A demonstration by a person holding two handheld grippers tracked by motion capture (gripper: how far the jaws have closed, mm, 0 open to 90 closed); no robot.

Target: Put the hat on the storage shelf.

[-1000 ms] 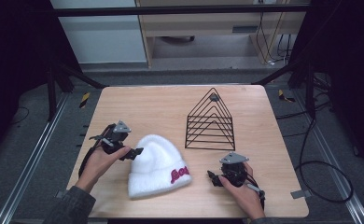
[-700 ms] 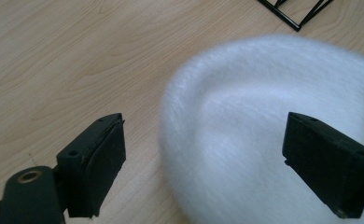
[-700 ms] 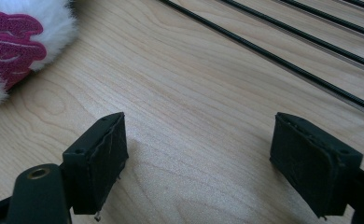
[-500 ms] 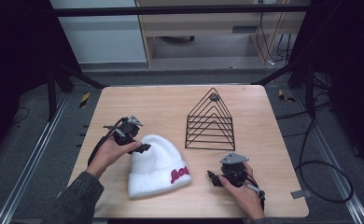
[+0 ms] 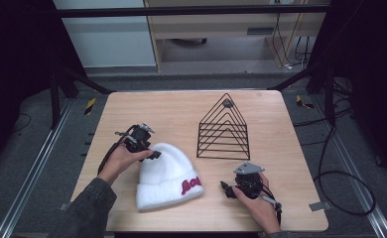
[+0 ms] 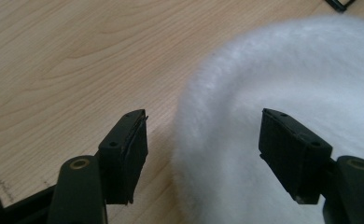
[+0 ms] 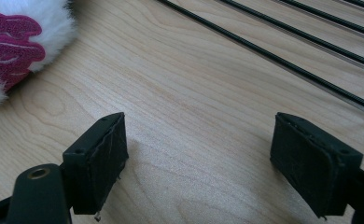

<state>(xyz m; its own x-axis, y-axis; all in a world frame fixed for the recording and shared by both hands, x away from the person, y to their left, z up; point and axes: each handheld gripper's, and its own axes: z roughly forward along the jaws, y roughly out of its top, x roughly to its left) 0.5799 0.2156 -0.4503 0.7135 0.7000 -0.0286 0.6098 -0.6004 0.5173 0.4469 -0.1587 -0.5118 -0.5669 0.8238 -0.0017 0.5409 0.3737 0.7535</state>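
A white fluffy beanie (image 5: 164,176) with pink lettering (image 5: 191,186) lies flat on the wooden table (image 5: 181,111), front centre. My left gripper (image 5: 154,154) is open at the hat's rounded top edge; in the left gripper view the white fuzz (image 6: 283,93) bulges between its jaws, one jaw over bare wood and the other over the hat. My right gripper (image 5: 226,189) rests open near the table's front right, just right of the hat's cuff (image 7: 12,42), with only bare wood between its jaws.
A black wire pyramid-shaped rack (image 5: 224,129) stands right of centre, behind my right gripper; its base wires (image 7: 283,56) run across the right gripper view. Black frame bars and cables surround the table.
My left gripper has moved forward and rightward along the hat's left side up to its rounded top. The right gripper and the hat have stayed put.
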